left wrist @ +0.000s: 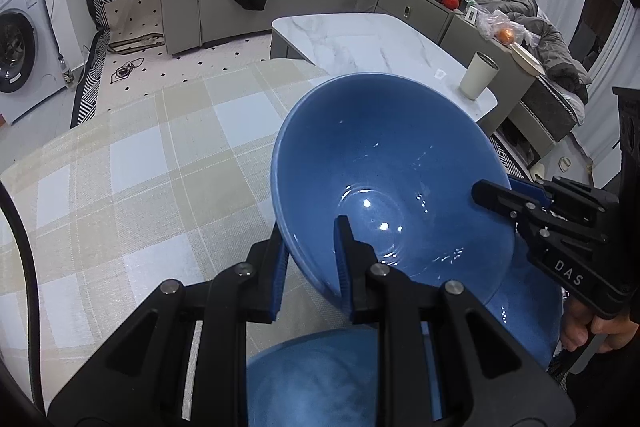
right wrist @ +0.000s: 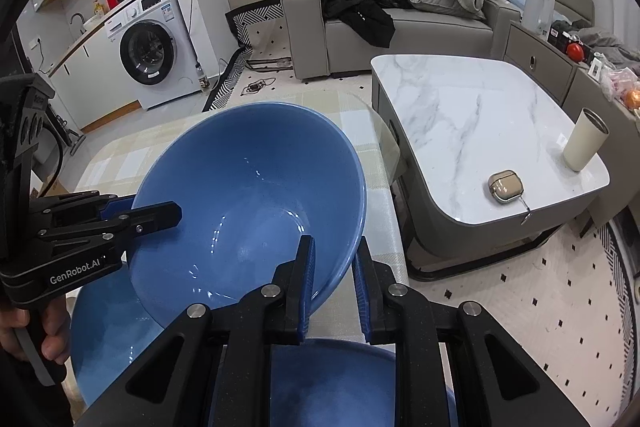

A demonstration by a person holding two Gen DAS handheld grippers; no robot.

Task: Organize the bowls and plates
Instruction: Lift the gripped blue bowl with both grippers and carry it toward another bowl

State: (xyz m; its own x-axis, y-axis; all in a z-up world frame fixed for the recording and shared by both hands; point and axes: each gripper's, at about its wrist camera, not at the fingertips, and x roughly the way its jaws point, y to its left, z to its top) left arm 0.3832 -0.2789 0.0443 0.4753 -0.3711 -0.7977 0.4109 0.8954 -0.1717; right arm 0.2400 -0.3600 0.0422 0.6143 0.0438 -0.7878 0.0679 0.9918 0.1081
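Nearest the lens, the left hand-held gripper (left wrist: 310,259) pinches the near rim of a large blue bowl (left wrist: 384,179), one pad inside and one outside, jaws nearly closed on the thin wall. At the opposite rim the right hand-held gripper (right wrist: 334,279) clamps it the same way. This bowl hangs tilted above the checked table (left wrist: 140,155), over a blue plate (left wrist: 528,303) and a second blue dish (left wrist: 312,379). Judging by this, a lift is in hand: both hands should rise evenly, keeping the rim level so neither pinch slips.
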